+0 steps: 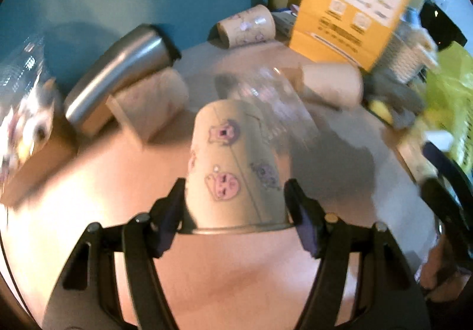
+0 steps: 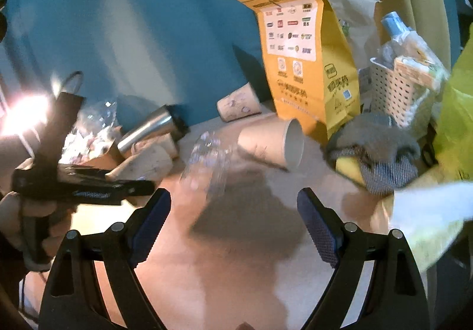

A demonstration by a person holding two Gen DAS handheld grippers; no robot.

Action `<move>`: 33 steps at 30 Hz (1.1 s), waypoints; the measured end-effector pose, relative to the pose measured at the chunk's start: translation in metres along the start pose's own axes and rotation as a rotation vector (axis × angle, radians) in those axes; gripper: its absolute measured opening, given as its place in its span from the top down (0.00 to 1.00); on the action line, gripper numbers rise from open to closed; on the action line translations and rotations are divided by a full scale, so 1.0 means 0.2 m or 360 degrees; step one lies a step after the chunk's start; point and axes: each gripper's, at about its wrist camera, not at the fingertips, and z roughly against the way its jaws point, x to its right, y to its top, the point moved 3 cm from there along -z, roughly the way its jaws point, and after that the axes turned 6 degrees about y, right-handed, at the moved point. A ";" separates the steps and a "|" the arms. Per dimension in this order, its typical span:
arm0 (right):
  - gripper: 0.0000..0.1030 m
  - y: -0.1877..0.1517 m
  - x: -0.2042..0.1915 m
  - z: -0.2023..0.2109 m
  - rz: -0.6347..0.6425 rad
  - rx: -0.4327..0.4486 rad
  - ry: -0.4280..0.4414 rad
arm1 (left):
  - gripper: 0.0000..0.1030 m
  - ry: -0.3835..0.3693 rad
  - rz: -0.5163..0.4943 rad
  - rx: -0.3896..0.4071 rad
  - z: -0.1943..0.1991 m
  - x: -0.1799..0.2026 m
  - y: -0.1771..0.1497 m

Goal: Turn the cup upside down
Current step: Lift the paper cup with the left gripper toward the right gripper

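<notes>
Paper, printed with pink cartoon stickers: the paper cup (image 1: 233, 164) sits clamped in the left hand-held gripper (image 1: 235, 200), long axis toward 12 o'clock, rim nearest the camera, above the worktop (image 1: 236, 271). Right view: the right hand-held gripper (image 2: 233, 211) gapes empty, farther off.

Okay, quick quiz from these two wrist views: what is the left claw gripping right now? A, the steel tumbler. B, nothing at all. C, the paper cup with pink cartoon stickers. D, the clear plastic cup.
C: in the left wrist view the left claw has its fingers pressed against both sides of the sticker-covered paper cup, while the steel tumbler and clear plastic cup lie apart on the table.
</notes>
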 end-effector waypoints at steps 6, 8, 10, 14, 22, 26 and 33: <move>0.13 -0.21 -0.17 0.14 0.0022 -0.0080 0.0074 | 0.34 -0.0110 0.0189 -0.0005 0.22 0.06 -0.47; 0.13 -0.30 -0.22 0.17 0.0017 -0.0134 0.0112 | 0.34 -0.0151 0.0281 -0.0028 0.25 0.08 -0.65; 0.13 -0.39 -0.27 0.21 0.0007 -0.0173 0.0146 | 0.34 -0.0153 0.0362 -0.0030 0.29 0.09 -0.80; 0.13 -0.56 -0.36 0.28 0.0029 -0.0283 0.0187 | 0.34 -0.0145 0.0530 -0.0001 0.35 0.07 -1.04; 0.13 -0.72 -0.49 0.31 0.0066 -0.0413 0.0249 | 0.32 -0.0170 0.0642 -0.0055 0.32 0.05 -1.24; 0.13 -0.70 -0.52 0.31 0.0071 -0.0399 0.0239 | 0.32 -0.0172 0.0640 -0.0058 0.32 0.03 -1.25; 0.13 -0.68 -0.55 0.29 0.0091 -0.0407 0.0223 | 0.32 -0.0145 0.0594 -0.0055 0.34 0.02 -1.25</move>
